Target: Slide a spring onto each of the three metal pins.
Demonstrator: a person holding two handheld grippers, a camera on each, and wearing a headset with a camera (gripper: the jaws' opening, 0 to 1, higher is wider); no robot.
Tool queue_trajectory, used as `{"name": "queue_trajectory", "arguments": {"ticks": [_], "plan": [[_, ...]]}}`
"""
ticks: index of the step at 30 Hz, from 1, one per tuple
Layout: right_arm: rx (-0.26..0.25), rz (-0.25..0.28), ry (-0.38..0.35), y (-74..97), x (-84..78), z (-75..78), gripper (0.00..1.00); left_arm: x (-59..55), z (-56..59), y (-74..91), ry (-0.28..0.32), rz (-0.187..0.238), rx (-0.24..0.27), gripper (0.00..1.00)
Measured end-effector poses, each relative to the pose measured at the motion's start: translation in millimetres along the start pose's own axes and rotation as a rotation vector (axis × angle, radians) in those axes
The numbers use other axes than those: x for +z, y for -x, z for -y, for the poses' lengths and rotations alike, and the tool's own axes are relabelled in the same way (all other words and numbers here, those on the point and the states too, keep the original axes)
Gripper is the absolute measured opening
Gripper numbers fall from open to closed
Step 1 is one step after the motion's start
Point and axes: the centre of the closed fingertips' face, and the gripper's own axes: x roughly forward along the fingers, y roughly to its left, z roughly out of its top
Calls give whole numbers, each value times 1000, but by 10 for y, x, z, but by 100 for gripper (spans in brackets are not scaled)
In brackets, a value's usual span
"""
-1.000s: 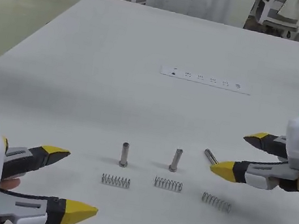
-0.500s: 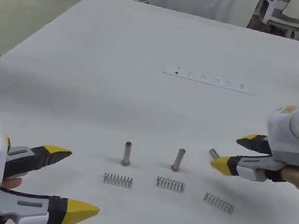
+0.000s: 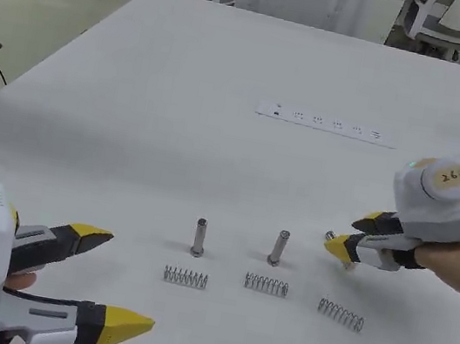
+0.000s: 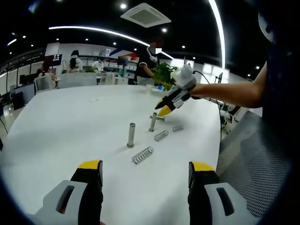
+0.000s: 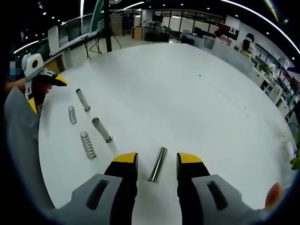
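Yellow tips of my right gripper [image 3: 352, 233] have dropped toward the table [image 3: 221, 118] in the last second and narrowed to straddle the fallen pin [image 5: 158, 164], not yet clamped on it. I judge it must be stood up like the upright pins [image 3: 200, 237] before its spring [image 3: 340, 314] goes on. My left gripper [image 3: 125, 281] waits, jaws wide, holding nothing.

Shiny steel pins [image 3: 199, 237] and wire springs [image 3: 185, 277] rest on a smooth, matt white table [image 3: 130, 138].

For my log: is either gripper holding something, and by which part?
Nothing is held. The right gripper straddles the lying pin with jaws open; the left gripper is empty.
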Motion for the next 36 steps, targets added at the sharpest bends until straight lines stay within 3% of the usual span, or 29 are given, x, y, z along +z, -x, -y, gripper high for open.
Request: {"name": "queue_trajectory", "arguments": {"ticks": [16, 36], "plan": [[-15, -54, -75, -174, -52, 46, 17, -29, -20, 15, 9, -2, 4, 70], [-26, -113, -116, -275, -116, 107, 10, -59, -76, 40, 18, -1, 16, 70]]}}
